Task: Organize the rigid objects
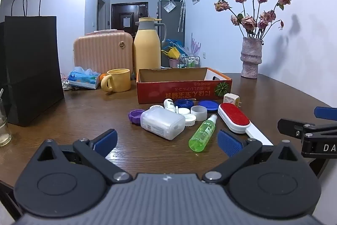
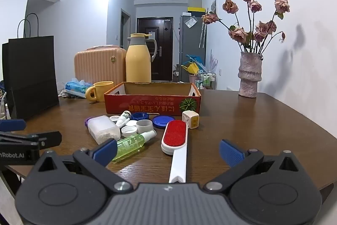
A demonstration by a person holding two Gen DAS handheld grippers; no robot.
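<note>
Both grippers are hovering over the near edge of the table [image 1: 263, 94], jaws spread wide and holding nothing. The left gripper [image 1: 167, 141] is facing a frosted plastic box [image 1: 162, 123] lying on its side. The right gripper [image 2: 168, 151] is facing the white handle of a red lint brush [image 2: 175, 138], which is pointing toward the near edge.

The loose items are sitting in a cluster at the middle of the table, just in front of a red cardboard box [image 2: 152, 103] that is standing open. A green spray bottle [image 1: 202, 133] is lying on its side between the plastic box and the brush, touching neither as far as can be told. Behind them a purple lid [image 1: 135, 116], white caps [image 1: 189, 119], a grey ring [image 1: 199, 112], a blue lid [image 1: 208, 105] and a small dropper bottle [image 1: 169, 104] are crowding together against the box front. A white plug [image 2: 190, 119] is standing at the box's right front corner.

Toward the far left edge a black paper bag [image 1: 31, 69], a tissue pack [image 1: 84, 78], a yellow mug [image 1: 117, 82], a pink case [image 1: 103, 52] and a yellow flask [image 1: 147, 43] are standing. A vase of dried roses [image 2: 249, 75] is occupying the far right corner
</note>
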